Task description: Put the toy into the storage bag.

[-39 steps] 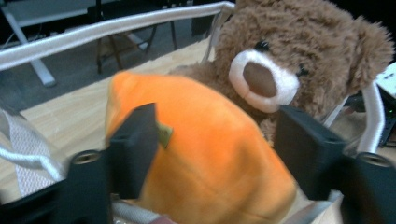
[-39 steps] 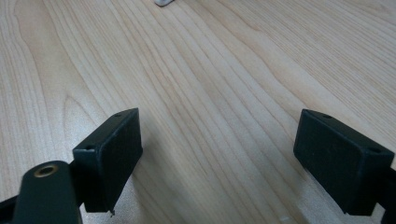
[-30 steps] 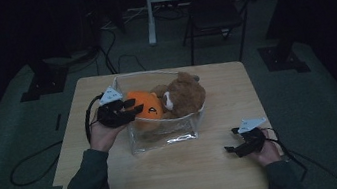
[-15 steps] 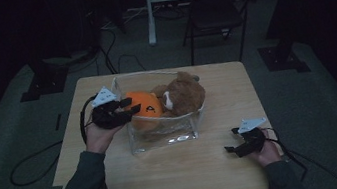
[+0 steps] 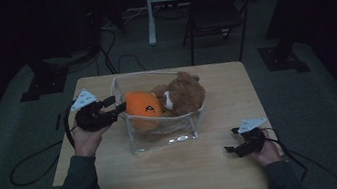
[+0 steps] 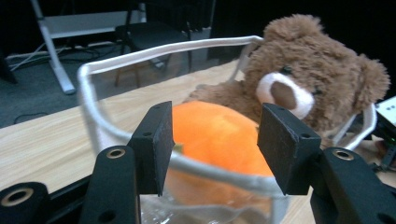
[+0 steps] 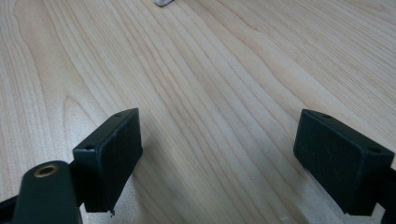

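A clear bin with a white rim (image 5: 131,130) stands mid-table and holds an orange plush toy (image 5: 143,107) and a brown teddy bear (image 5: 184,94). My left gripper (image 5: 116,106) hovers just outside the bin's left wall, pointing at the orange plush. In the left gripper view the left gripper (image 6: 215,140) is open and its jaws have just been opening; the rim (image 6: 224,175) crosses the gap, and the orange plush (image 6: 217,135) lies beyond, untouched by the pads. The teddy bear (image 6: 303,79) sits behind it. My right gripper (image 5: 230,150) (image 7: 219,158) rests open, empty, over bare wood.
The wooden table (image 5: 193,171) has bare room in front of the bin and at both sides. Cables trail off the table's left edge (image 5: 30,165). A dark chair (image 5: 212,14) and stands are on the floor behind the table.
My left gripper has drawn back leftward from over the orange plush to outside the bin's left wall, jaws wider. The plush stays in the bin. The right hand has not moved.
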`<action>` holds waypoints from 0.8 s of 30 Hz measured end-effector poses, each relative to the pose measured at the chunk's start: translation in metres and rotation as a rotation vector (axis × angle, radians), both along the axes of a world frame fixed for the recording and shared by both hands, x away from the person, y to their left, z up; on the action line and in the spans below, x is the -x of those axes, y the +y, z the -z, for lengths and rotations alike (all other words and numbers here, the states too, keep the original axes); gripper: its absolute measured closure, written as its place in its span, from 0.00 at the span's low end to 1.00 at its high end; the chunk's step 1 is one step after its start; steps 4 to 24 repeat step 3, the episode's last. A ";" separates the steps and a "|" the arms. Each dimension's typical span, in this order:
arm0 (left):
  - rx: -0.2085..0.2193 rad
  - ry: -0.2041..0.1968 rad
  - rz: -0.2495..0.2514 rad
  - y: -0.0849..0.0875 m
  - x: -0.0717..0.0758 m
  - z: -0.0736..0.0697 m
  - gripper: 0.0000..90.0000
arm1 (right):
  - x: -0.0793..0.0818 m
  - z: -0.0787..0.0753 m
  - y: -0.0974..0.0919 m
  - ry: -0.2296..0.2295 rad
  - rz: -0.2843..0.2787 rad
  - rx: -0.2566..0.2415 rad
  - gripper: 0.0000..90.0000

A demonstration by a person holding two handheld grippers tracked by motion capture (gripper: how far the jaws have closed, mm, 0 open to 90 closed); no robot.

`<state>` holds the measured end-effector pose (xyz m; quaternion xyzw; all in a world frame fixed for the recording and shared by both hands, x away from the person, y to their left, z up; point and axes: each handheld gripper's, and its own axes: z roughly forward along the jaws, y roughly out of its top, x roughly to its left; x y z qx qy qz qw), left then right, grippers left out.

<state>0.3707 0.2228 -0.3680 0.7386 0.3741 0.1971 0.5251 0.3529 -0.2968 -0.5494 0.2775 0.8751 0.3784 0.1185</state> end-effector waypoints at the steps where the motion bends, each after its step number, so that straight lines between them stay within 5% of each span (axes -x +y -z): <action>1: 0.002 0.001 -0.009 0.003 0.000 0.001 0.50 | 0.000 0.000 0.000 0.001 0.000 0.000 0.16; 24: 0.007 0.004 -0.022 0.008 0.001 0.004 0.49 | 0.000 0.000 0.000 0.001 0.000 0.000 0.16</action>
